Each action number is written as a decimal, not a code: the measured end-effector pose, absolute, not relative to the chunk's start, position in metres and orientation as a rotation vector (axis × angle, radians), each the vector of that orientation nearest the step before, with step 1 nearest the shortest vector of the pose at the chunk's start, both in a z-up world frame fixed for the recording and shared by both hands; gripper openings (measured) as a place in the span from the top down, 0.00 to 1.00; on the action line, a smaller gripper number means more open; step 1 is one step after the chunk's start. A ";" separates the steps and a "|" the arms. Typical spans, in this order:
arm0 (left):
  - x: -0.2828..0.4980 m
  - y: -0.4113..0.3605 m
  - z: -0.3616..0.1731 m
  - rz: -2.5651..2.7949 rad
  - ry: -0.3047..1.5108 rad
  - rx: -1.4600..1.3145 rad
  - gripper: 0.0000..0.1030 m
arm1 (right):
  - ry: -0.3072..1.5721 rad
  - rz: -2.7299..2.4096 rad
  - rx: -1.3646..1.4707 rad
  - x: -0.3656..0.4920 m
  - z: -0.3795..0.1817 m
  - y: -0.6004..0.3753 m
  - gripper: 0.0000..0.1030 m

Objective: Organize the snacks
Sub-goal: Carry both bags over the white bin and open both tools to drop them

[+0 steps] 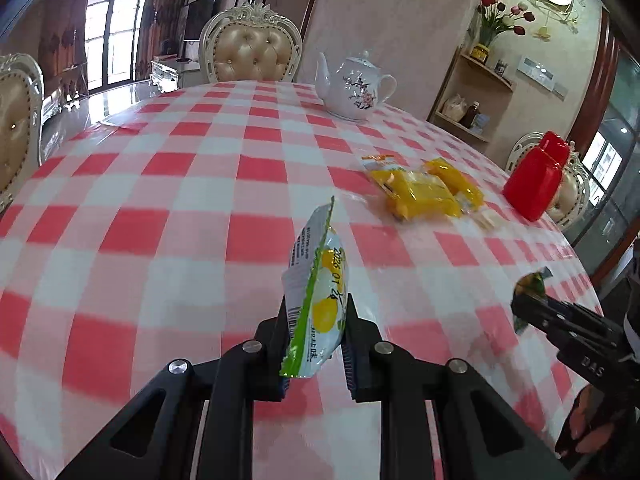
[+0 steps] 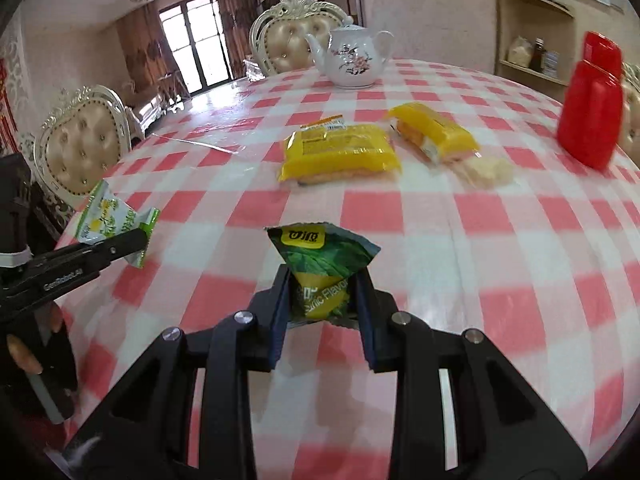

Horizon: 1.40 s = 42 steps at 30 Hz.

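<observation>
Two small snack packets are hanging above the checked desk (image 2: 440,216) as we are gripping them: our left gripper (image 1: 316,320) is clamping the white-and-green packet (image 1: 318,296), our right gripper (image 2: 323,296) the dark green packet (image 2: 324,260). Farther off, two yellow packs (image 2: 340,152) are lying side by side before a white teapot (image 2: 352,58), near a red bottle (image 2: 592,108).

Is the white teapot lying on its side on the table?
No, the white teapot stands upright on the checked tablecloth, with its lid on top and its spout pointing to the left.
</observation>
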<state>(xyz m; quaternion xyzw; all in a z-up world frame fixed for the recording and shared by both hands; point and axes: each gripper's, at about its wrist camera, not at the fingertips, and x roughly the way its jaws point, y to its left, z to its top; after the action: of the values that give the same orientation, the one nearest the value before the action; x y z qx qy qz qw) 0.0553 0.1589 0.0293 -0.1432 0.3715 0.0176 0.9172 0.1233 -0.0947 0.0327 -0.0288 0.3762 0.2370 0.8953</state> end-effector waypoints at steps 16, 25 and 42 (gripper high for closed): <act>-0.042 0.113 0.032 0.017 0.762 -0.177 0.79 | 0.807 0.502 -0.029 0.015 0.020 -0.110 0.67; -0.078 0.094 0.034 -0.041 0.762 -0.140 0.79 | 0.799 0.503 -0.032 -0.018 0.023 -0.109 0.67; -0.129 0.101 0.047 -0.086 0.724 -0.130 0.79 | 0.779 0.568 -0.098 -0.066 0.033 -0.078 0.67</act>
<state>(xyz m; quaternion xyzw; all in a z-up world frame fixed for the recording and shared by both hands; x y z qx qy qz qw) -0.1292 0.1014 0.0469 -0.0637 0.3536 -0.0420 0.9323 -0.0664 -0.0782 0.0328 -0.0470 0.3747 0.2728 0.8849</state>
